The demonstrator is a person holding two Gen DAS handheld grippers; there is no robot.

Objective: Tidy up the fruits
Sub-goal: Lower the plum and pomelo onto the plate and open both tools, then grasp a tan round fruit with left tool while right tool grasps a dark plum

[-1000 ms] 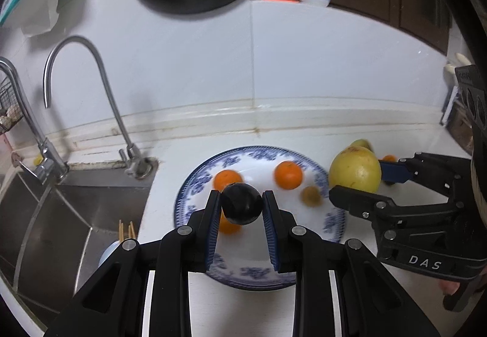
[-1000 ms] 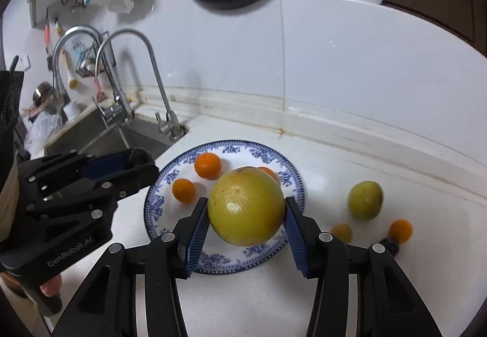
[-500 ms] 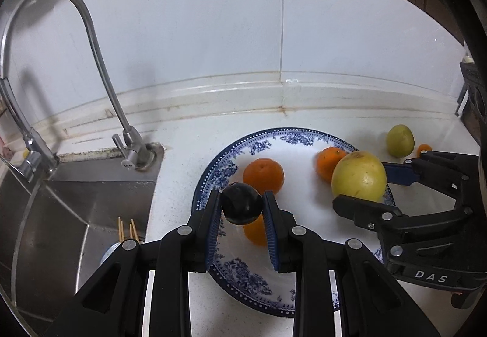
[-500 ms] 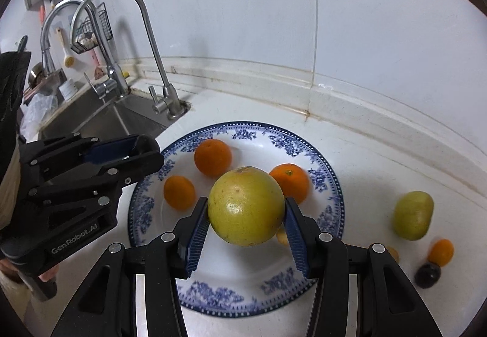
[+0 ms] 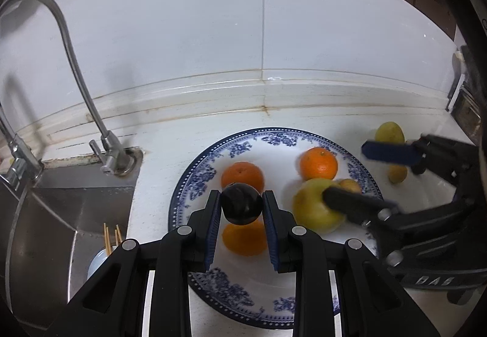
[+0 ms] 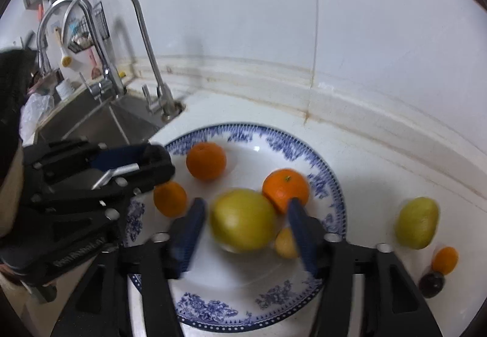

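A: On the white counter beside the steel sink (image 5: 61,209), what lies there?

B: A glazed blue-patterned plate (image 6: 327,182) with dimpled oranges and a smooth round yellow fruit (image 6: 243,220).

A: The claws?

B: The right gripper (image 6: 245,224) is opening, pads clear of that fruit (blurred). The left gripper (image 5: 242,204) pinches a glossy dark plum (image 5: 241,207) above the plate

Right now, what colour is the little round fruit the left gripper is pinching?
Very dark purple, almost black: the small fruit. It shows best in the left wrist view.
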